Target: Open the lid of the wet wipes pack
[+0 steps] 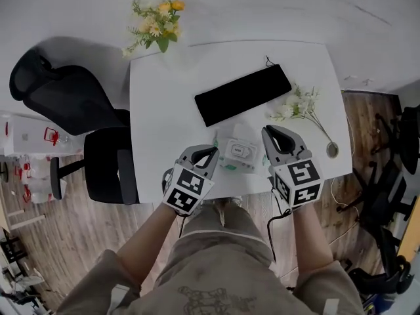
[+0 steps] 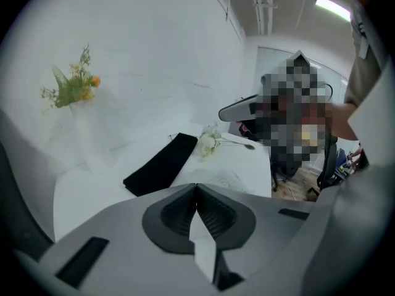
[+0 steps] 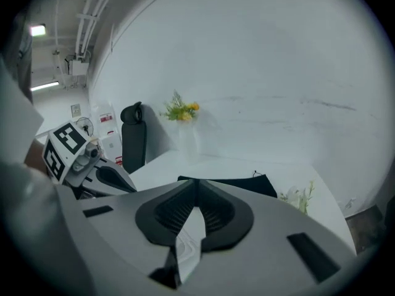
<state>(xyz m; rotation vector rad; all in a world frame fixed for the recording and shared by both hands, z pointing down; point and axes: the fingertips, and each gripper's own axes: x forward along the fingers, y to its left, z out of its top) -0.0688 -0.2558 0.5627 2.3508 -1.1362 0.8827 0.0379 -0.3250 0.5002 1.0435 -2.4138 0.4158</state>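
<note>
The wet wipes pack (image 1: pixel 236 155) lies near the white table's (image 1: pixel 164 97) front edge, its white lid facing up; I cannot tell whether the lid is open. My left gripper (image 1: pixel 211 151) hovers just left of the pack, my right gripper (image 1: pixel 265 130) just right of it, and both are apart from it. In the left gripper view the left gripper (image 2: pixel 196 185) is shut on nothing, with the crinkled pack (image 2: pixel 223 179) just beyond its tips. In the right gripper view the right gripper (image 3: pixel 196 181) is also shut and empty, and a bit of the pack (image 3: pixel 187 248) shows beneath the jaws.
A long black pouch (image 1: pixel 243 94) lies across the table behind the pack. A white flower sprig (image 1: pixel 298 105) lies at the right, with a small round object (image 1: pixel 333 149) near the edge. Yellow flowers (image 1: pixel 156 25) stand at the back left corner. A black chair (image 1: pixel 72 110) is to the left.
</note>
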